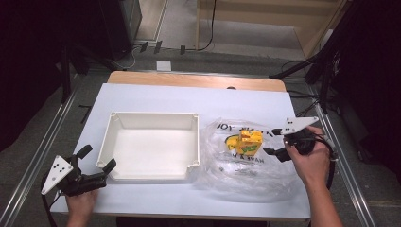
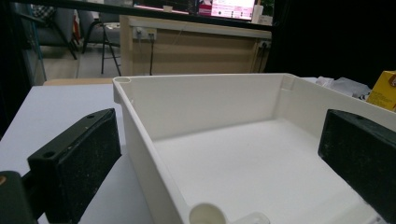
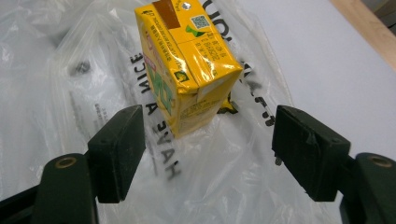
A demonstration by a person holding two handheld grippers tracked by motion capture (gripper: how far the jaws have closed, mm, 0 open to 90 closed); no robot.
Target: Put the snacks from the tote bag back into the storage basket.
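Observation:
A yellow drink carton (image 1: 249, 142) (image 3: 187, 56) stands on a crumpled clear plastic bag (image 1: 236, 170) (image 3: 56, 93) with black lettering, right of centre on the white table. My right gripper (image 1: 273, 141) (image 3: 208, 149) is just right of the carton, open, its pads apart from the carton's sides. An empty white tray (image 1: 153, 115) (image 2: 201, 102) sits left of the bag. My left gripper (image 1: 99, 157) (image 2: 219, 158) is open at the tray's near left corner, one jaw outside the wall and one over the inside. The carton's edge (image 2: 385, 91) peeks past the tray's far wall.
The white sheet covers a wooden table (image 1: 198, 79) whose far edge shows bare. Metal rails (image 1: 47, 137) run along both sides, with dark stands and cables beyond. A small dark object (image 3: 83, 66) lies inside the bag.

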